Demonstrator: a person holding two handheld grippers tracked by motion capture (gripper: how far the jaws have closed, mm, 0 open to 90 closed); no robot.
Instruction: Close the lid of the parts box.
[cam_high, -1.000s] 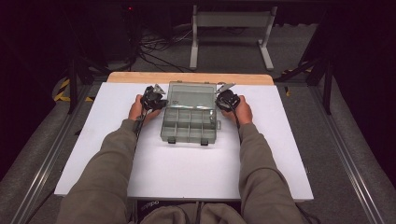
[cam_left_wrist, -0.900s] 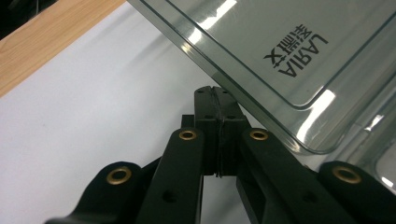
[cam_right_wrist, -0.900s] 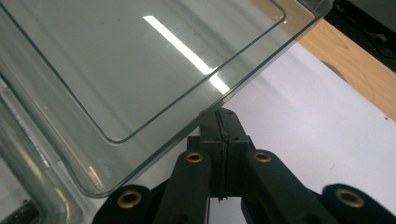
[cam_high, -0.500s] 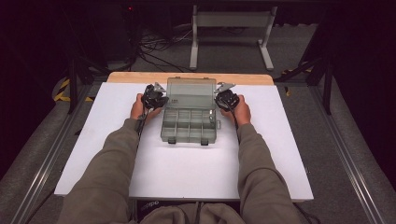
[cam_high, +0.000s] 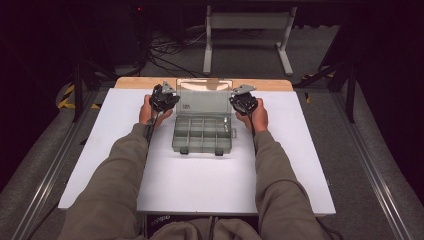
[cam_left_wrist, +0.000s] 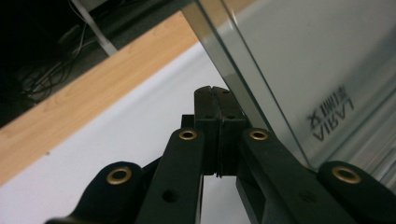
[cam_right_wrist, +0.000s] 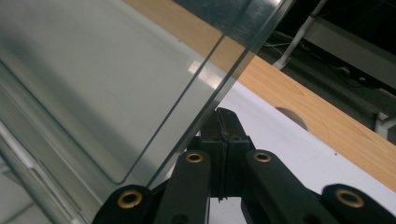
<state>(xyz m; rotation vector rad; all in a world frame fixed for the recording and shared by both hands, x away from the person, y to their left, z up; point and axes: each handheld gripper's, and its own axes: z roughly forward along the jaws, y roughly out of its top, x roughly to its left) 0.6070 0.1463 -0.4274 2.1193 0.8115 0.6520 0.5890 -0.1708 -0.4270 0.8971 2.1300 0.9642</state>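
Observation:
A clear plastic compartment box (cam_high: 202, 135) sits mid-table with its lid (cam_high: 205, 97) raised; the compartments look empty. My left gripper (cam_high: 171, 100) is at the lid's left edge and my right gripper (cam_high: 236, 102) at its right edge. In the left gripper view the jaws (cam_left_wrist: 215, 88) are pressed together with nothing between them, right beside the lid's side wall (cam_left_wrist: 303, 70). In the right gripper view the jaws (cam_right_wrist: 219, 112) are also shut and empty, and the lid's rim (cam_right_wrist: 93, 84) crosses just in front of their tips. Whether the tips touch the lid I cannot tell.
The white table top (cam_high: 200, 180) has a wooden strip (cam_high: 270, 84) along its far edge. Beyond it stand a metal frame (cam_high: 247, 30) and cables on a dark floor. Rails run along both sides of the table.
The lid's top edge stands a little higher in the high view than before. Both hands have stayed by its sides, and both grippers remain shut.

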